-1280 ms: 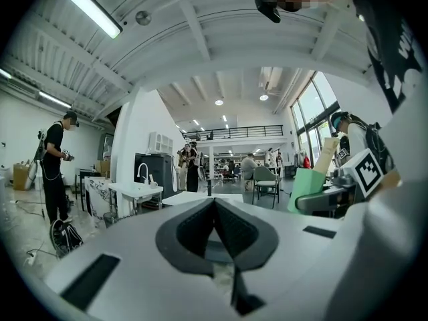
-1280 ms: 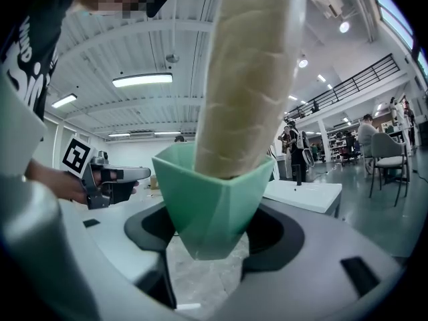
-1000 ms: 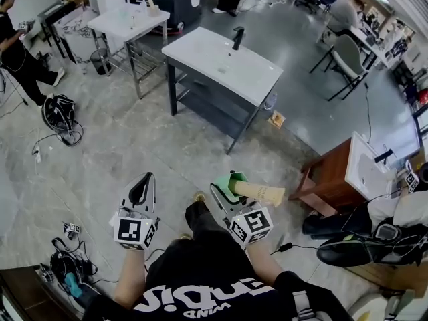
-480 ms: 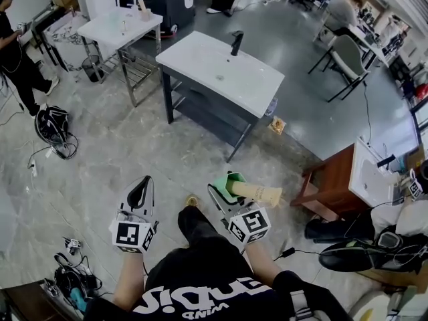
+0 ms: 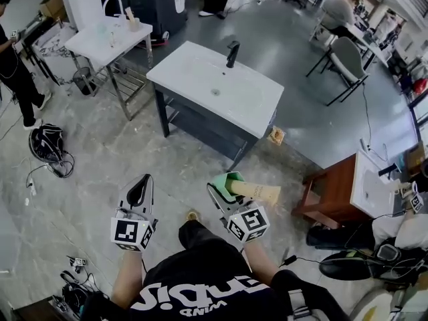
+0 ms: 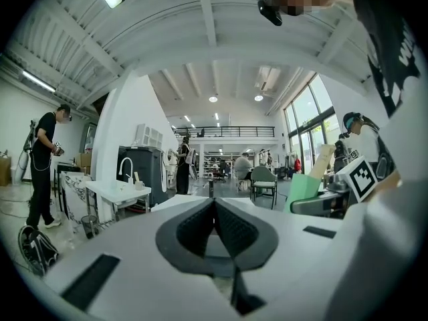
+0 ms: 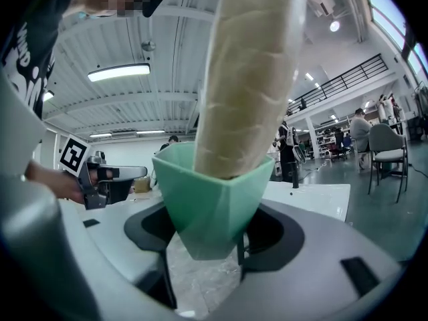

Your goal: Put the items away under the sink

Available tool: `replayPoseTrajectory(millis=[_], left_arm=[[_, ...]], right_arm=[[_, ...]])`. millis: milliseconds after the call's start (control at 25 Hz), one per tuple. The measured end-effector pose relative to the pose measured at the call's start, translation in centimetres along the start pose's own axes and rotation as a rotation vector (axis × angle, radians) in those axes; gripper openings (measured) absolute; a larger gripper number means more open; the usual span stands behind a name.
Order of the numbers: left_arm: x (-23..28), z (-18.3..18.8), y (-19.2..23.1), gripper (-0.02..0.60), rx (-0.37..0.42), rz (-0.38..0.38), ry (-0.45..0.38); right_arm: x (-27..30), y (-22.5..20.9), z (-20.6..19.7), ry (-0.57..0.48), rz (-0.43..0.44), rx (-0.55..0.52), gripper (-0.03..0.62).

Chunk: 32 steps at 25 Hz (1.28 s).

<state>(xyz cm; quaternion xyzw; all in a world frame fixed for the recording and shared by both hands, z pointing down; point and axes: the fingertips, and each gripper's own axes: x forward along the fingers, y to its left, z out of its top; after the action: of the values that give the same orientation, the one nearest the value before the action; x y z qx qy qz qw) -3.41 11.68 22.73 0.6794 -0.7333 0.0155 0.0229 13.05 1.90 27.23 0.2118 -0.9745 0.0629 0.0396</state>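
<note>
R hand-held gripper (image 5: 226, 187) tight on green cup (image 7: 207, 192) w/ roll (image 7: 244, 79); L hand-held gripper (image 5: 142, 181) closed.

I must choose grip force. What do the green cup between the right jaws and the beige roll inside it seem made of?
Green cup: probably plastic, matte; smooth, evenly coloured faceted walls. Beige roll: perhaps paper or foam, with a dimpled soft-looking surface; a clear glossy film seems to wrap it.

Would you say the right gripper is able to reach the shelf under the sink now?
Probably not yet: the right gripper, holding the green cup, stands across bare floor from the sink, though nothing blocks the way.
</note>
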Motion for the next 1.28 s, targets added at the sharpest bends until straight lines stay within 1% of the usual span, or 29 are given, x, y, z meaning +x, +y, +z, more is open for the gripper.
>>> replayPoseTrajectory(millis=[280,520,800,1000,1280], left_arm=[[6.7,0.8,1.3,0.017,-0.003,-0.041,0.008],[10.8,1.4,2.4,0.017,-0.001,-0.055,0.007],[13.9,2.5,5.3,0.017,0.003,-0.069,0.007],[16.2,2.8,7.8,0.017,0.013,-0.099,0.01],[19.2,3.2,11.1,0.017,0.023,-0.163,0.012]], right_arm=[[4.3,-4.6,1.4,-0.006,-0.023,0.014,0.304],[7.3,-6.9,1.6,0.003,-0.024,0.021,0.304],[10.6,-8.1,2.6,0.014,-0.041,0.032,0.304],[12.9,-8.9,2.7,0.015,-0.084,0.048,0.304],[17.1,-9.3,3.7,0.01,-0.122,0.031,0.304]])
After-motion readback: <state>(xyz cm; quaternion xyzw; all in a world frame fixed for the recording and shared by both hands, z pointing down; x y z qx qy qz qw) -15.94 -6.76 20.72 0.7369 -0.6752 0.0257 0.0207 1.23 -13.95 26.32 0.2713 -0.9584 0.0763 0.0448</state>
